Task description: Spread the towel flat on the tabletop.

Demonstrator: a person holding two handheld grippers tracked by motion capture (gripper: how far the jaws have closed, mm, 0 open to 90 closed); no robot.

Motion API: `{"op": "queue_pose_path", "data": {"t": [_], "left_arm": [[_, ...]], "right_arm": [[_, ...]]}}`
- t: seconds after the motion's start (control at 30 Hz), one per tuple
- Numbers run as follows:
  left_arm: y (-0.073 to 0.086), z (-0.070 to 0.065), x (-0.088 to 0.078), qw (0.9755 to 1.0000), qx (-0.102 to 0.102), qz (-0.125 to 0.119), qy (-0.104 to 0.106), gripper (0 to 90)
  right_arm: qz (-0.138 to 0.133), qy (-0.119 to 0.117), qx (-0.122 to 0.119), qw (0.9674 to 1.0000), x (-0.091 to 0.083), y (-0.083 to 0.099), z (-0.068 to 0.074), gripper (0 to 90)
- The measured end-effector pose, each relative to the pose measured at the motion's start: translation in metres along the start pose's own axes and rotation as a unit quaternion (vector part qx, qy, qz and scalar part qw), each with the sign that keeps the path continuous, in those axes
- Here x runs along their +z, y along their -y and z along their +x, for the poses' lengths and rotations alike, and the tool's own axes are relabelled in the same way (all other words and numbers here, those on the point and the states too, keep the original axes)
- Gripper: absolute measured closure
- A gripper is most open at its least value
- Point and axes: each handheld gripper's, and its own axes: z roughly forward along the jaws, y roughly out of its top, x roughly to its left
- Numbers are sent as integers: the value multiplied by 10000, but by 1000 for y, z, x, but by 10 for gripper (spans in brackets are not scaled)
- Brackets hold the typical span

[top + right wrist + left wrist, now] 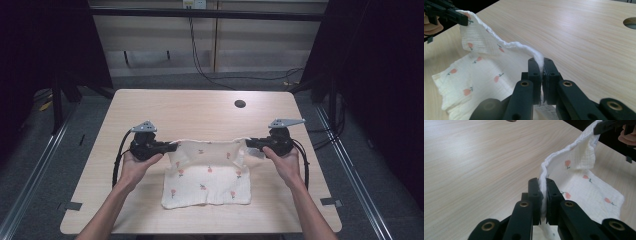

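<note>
Your left hand-held gripper (172, 146) is clenched on one far corner of the flowered cloth (207, 177), and your right hand-held gripper (248, 143) grips the other. The edge between them sags, lifted; the rest lies on the worktop (200, 110) beneath them.

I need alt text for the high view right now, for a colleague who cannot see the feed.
A person's two grippers hold the far edge of a white cloth printed with small orange flowers, the left gripper at one far corner and the right gripper at the other. The cloth's near part lies flat on a light wooden table.
</note>
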Motion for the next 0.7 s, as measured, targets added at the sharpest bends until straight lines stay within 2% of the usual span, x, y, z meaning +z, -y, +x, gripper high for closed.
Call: {"op": "queue_pose_path", "data": {"t": [0.03,0.07,0.17,0.2,0.33,0.47,0.53,0.6,0.63,0.7], "left_arm": [[0,0,0,10000,0,0,0,852],[-2,5,5,10000,24,70,-13,853],[-5,10,8,10000,17,71,-45,851],[-8,15,11,10000,-41,36,-66,848],[-11,19,18,9999,-66,18,-143,833],[-12,24,26,9997,-166,16,-155,771],[-12,25,27,9996,-203,53,-213,723],[-11,25,27,9993,-247,45,-267,647],[-10,26,25,9990,-254,48,-351,618],[-7,27,19,9982,-336,8,-489,573]], "right_arm": [[0,0,0,10000,0,0,0,861],[41,40,39,10000,6,0,-7,860],[62,84,31,9999,10,-1,-12,859],[27,114,83,9999,14,-2,-18,858],[-2,173,158,9997,18,-4,-26,856],[115,283,167,9994,27,-8,-34,846],[142,445,229,9986,32,-8,-36,750],[143,487,261,9984,33,-8,-37,722],[175,620,262,9976,34,-6,-36,675],[159,679,251,9972,33,-6,-34,629]]}}
